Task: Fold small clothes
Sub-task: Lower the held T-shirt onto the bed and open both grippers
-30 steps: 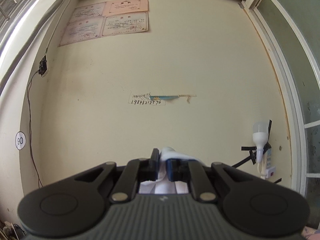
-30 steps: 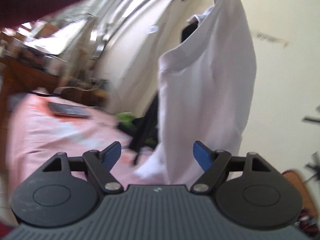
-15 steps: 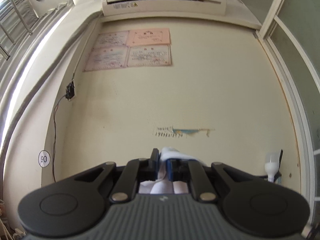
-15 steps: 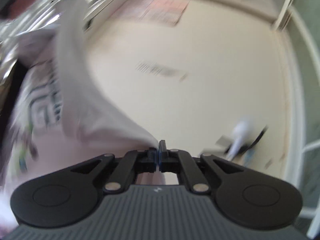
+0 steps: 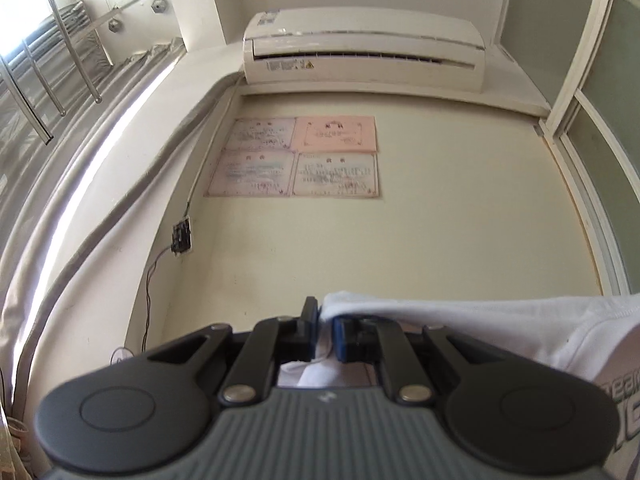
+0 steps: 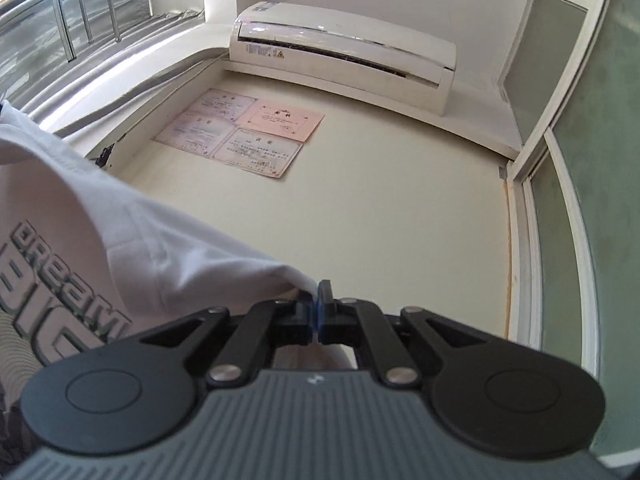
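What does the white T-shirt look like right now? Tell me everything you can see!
The white T-shirt looks like soft, thin knit cloth, with stitched hems. Big grey block letters are printed on it; "DREAM" can be read in the right wrist view. It is held up in the air, stretched between two grippers: the left gripper pinches one bunched edge, and the right gripper pinches another. The cloth slopes and sags between them. Its lower part is out of view.

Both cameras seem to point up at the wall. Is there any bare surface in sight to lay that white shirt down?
None in view. The left gripper and right gripper hold the white shirt aloft; only wall below the certificates and air conditioner shows.
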Demonstrator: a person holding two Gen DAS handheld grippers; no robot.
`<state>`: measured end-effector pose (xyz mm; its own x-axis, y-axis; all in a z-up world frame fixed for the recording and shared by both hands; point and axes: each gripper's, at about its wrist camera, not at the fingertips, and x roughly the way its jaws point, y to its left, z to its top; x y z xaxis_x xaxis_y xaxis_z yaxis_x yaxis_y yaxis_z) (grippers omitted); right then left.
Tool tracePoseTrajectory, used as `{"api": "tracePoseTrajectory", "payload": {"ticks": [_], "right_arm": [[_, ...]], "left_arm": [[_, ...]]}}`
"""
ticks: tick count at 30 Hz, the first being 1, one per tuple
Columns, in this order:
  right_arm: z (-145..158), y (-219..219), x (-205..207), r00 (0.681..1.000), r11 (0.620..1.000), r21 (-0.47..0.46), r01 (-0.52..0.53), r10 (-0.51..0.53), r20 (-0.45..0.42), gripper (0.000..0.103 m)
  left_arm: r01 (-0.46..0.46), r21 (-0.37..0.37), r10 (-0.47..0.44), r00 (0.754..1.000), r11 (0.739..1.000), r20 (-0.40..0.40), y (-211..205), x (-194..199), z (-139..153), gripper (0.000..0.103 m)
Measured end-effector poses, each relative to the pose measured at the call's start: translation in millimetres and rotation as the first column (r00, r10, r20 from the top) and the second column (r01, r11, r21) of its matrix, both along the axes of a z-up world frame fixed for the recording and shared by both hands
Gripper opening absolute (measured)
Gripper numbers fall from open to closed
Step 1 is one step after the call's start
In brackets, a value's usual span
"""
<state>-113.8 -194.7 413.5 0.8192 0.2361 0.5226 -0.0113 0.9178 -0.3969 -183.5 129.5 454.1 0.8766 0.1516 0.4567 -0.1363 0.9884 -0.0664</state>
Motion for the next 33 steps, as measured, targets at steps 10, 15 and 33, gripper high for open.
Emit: {"api": "tracePoseTrajectory", "payload": {"ticks": [10, 15, 33], "right_arm": [[-136.4, 5.6, 150.3, 0.890, 0.997, -0.073, 0.034, -0.064, -0.451, 0.005], [-240.8, 21.5, 305.9, 0.673, 0.982, -0.109, 0.153, -0.184, -0.716, 0.013], [-359.2, 30.8, 376.5, -0.075, 0.965, 0.243, -0.097, 0.237, -0.969, 0.028]], "left_arm": [[0.018, -0.027, -0.027, 0.916, 0.999, -0.401, -13.7, 157.9, -131.6, 0.008], [-0.057, 0.001, 0.042, 0.724, 0.998, -0.688, -39.2, 320.3, -236.0, 0.013], [0.210, -0.080, -0.141, 0.293, 0.974, -0.946, -56.4, 358.4, -323.8, 0.048]]}}
